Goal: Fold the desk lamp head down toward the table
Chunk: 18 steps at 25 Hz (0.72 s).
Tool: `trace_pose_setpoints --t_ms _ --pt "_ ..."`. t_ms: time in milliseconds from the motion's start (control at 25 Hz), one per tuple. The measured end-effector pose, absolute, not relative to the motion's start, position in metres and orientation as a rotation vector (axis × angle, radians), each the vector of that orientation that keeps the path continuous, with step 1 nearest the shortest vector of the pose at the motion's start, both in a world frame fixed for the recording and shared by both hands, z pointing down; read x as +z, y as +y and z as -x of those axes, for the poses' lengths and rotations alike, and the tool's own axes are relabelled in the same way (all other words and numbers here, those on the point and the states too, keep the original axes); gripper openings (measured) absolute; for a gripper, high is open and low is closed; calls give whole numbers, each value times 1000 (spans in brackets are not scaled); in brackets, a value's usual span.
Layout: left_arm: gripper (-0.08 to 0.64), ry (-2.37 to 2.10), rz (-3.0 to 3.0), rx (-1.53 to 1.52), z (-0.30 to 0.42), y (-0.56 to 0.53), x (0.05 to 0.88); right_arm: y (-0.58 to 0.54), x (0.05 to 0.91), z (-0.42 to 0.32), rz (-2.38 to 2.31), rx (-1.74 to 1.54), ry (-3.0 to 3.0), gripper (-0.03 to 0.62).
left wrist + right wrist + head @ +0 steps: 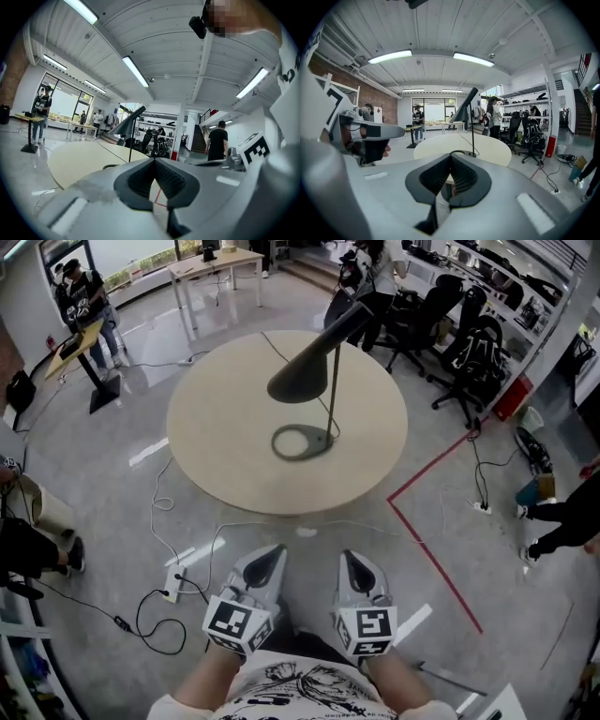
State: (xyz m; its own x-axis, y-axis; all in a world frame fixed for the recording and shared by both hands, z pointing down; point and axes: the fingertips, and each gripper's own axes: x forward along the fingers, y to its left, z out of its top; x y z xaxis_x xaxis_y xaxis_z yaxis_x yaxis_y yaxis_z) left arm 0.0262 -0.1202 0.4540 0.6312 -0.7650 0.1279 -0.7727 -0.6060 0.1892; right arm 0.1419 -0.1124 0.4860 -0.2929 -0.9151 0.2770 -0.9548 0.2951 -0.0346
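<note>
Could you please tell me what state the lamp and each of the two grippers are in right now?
desk lamp head: raised, slanting up off the stem, not yet folded down.
lamp base: resting flat on the round table.
left gripper: jaws together, empty, held short of the table.
right gripper: jaws together, empty, held short of the table.

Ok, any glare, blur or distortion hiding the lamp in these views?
Head view: even light, desk lamp sharp, edges bowed. Left gripper view: strong fisheye, black corners, desk lamp small but clear. Right gripper view: same fisheye, bright ceiling lights, no glare on it.
</note>
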Motion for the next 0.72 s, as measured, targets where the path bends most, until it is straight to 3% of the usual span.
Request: trace_pose_setpoints --t_ms 720 --pt "5 -1302 -2643 84 2 -21 446 -13 475 -123 -1724 317 -2430 9"
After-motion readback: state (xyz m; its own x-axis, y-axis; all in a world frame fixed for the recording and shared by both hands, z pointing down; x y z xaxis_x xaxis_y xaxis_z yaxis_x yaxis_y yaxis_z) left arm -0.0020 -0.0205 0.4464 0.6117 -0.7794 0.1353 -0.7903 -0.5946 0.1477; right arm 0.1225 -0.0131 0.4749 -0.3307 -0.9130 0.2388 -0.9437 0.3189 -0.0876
